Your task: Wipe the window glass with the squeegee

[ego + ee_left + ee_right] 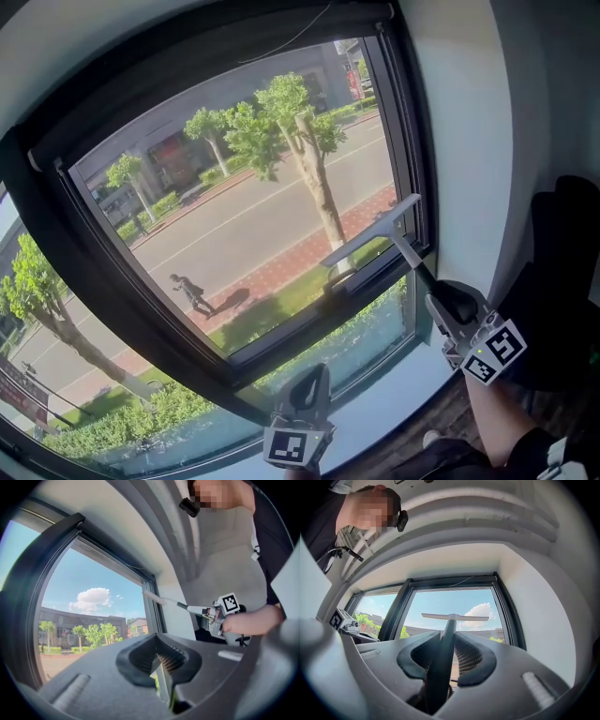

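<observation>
There is one squeegee [375,234]. Two grippers are in view, the left gripper [314,375] and the right gripper [448,302]. Each has two fingers [476,660], four in all, and each carries one marker cube [494,353], two in all. One dark window frame [56,216] is seen in the head view. Through the glass [234,216], at least four trees [286,103] can be counted along one road [272,211], and one walker [192,292] is on the pavement.
</observation>
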A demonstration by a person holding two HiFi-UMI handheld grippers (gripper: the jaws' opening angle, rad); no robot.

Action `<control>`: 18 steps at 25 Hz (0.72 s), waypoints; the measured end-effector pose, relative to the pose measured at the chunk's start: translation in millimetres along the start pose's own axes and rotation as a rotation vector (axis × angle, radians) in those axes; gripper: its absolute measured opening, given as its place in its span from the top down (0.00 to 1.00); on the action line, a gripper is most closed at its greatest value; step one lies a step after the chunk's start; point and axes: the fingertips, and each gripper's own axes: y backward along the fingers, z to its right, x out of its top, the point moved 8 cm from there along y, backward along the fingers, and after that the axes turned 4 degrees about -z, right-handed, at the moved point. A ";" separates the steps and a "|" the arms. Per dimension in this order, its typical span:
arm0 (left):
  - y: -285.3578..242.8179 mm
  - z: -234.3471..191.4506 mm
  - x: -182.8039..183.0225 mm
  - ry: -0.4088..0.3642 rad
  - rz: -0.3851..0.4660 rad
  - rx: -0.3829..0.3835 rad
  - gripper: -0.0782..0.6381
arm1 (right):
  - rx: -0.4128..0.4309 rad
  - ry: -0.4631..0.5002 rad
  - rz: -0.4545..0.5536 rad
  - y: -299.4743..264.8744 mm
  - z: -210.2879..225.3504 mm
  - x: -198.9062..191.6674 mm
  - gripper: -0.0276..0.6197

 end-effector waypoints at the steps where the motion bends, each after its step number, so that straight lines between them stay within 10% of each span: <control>1: -0.9 -0.2 -0.2 -0.003 0.000 -0.002 0.89 | -0.004 0.008 -0.001 -0.6 0.4 0.2 0.80; 18: -88.1 -5.8 5.7 -0.029 -0.008 0.045 0.89 | 0.055 0.061 0.046 -69.6 80.0 -3.6 0.80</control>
